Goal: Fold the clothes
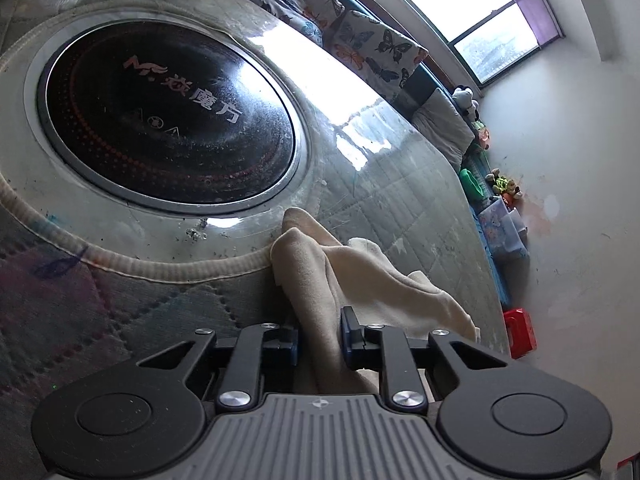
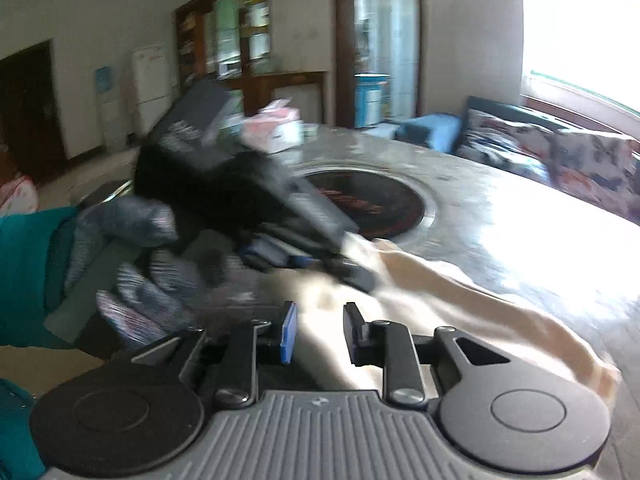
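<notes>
The large round bench (image 1: 404, 184), covered in glossy clear plastic over quilted fabric, fills most of both views, with a round black glass cooktop (image 1: 160, 112) sunk into its middle. Along the far side runs a sofa with butterfly-print cushions (image 1: 360, 40) under a bright window. The task's thing, a cream soft-fabric garment (image 1: 360, 276), lies on the bench just near of the cooktop's rim, bunched and creased rather than flat; in the right wrist view it trails as a long strip toward the near right edge. The left gripper (image 1: 319, 330) has its jaws clenched on a gathered fold of the garment, the cloth running between the pads. The right gripper (image 2: 320, 330) shows its jaws standing slightly apart with nothing pinched between them, only bright cloth below. A gloved hand (image 2: 160, 280) carries the other tool at the left. Judging by the rumpled heap, no neat fold is made yet; spreading and folding seem to remain.
</notes>
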The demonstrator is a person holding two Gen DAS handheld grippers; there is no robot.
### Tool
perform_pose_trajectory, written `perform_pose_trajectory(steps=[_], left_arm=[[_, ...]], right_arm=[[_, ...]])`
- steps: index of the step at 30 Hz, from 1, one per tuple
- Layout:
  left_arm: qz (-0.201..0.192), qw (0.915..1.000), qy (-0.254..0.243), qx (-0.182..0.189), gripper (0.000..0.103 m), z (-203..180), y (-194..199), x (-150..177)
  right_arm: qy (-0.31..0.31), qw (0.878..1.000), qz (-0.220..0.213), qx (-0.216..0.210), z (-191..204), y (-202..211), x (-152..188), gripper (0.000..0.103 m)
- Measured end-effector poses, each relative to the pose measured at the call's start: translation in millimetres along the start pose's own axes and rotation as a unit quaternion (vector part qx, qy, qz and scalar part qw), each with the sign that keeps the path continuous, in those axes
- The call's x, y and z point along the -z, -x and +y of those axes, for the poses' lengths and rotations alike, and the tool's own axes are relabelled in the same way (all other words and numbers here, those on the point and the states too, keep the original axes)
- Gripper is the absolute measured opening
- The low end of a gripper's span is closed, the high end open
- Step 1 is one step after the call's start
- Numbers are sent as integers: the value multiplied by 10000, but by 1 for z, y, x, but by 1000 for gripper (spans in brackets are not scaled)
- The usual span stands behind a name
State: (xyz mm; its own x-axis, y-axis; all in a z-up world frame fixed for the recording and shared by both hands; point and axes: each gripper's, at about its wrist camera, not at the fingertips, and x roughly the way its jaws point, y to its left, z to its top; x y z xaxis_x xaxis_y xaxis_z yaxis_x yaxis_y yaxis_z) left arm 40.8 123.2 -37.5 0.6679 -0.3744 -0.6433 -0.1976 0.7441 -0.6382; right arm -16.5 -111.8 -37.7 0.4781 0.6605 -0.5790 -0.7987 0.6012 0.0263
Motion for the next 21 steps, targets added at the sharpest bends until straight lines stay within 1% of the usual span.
perform_pose_trajectory(steps=[2,4,5,7,8,9,10,11,12,15,18,20,21], left_arm=[[-14,10000,-54,-30,21,-2,1,1],[-22,9999,-122,-68,21,-4,2,2],[-26,9998,-156,-87,21,-5,2,2],[-32,9997,-214,-127,21,-7,2,2],[-34,9996,-243,-148,21,-8,1,2],[-37,9995,-271,-168,21,-8,1,2],[-39,9994,-300,-188,21,-9,1,3],[-44,9992,-330,-208,21,-10,1,3],[-48,9991,-357,-224,21,-11,1,2],[-51,9986,-440,-275,21,-14,0,2],[-58,9980,-527,-330,21,-17,-1,1],[-71,9975,-598,-370,21,-20,-2,0],[-79,9972,-630,-388,21,-21,-2,0]], right_arm=[[-236,9991,-10,353,-19,8,5,23],[-528,9956,17,774,-44,14,13,24],[-674,9929,31,984,-57,17,17,27],[-964,9854,58,1402,-82,22,25,28],[-1109,9808,71,1599,-95,25,29,30],[-1258,9768,79,1731,-106,25,33,38],[-1386,9730,87,1845,-116,26,37,41],[-1592,9666,92,2008,-129,26,45,44],[-1749,9624,91,2075,-139,24,51,44],[-2237,9533,58,2027,-158,29,68,45],[-2534,9479,-12,1930,-166,28,78,45],[-2595,9481,-80,1834,-171,29,80,44],[-2593,9495,-84,1764,-171,27,79,42]])
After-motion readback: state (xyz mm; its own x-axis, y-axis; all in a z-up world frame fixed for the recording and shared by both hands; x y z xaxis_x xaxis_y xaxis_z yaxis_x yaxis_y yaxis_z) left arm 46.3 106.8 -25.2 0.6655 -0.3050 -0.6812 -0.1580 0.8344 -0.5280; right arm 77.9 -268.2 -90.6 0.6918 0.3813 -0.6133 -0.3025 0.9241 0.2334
